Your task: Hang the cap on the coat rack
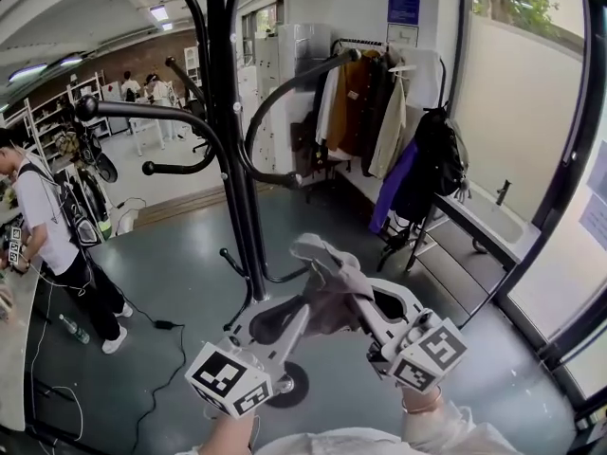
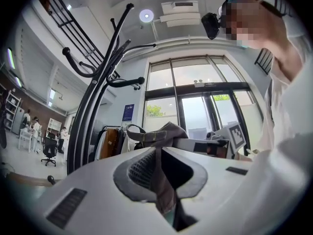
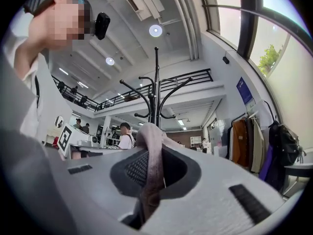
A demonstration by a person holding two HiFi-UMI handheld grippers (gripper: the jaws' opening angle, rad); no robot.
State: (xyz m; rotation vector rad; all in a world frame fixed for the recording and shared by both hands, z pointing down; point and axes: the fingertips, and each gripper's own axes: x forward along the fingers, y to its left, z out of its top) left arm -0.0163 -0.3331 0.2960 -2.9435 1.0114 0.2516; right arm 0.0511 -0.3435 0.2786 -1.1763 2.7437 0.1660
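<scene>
A grey-brown cap (image 1: 330,287) hangs in the air between my two grippers, in front of the black coat rack (image 1: 230,150). My left gripper (image 1: 302,318) is shut on one side of the cap (image 2: 157,177). My right gripper (image 1: 362,303) is shut on the other side, and the cap's fabric (image 3: 150,168) runs pinched between its jaws. The rack's curved hooks (image 1: 285,83) rise above and behind the cap, and the rack (image 3: 155,99) shows ahead in the right gripper view. Its pole (image 2: 90,111) stands left in the left gripper view.
A clothes rail with hanging coats (image 1: 365,112) and a dark bag (image 1: 432,164) stands at the back right. A glass door frame (image 1: 569,159) runs along the right. A person in a white shirt (image 1: 47,235) stands at the left by a table (image 1: 11,349).
</scene>
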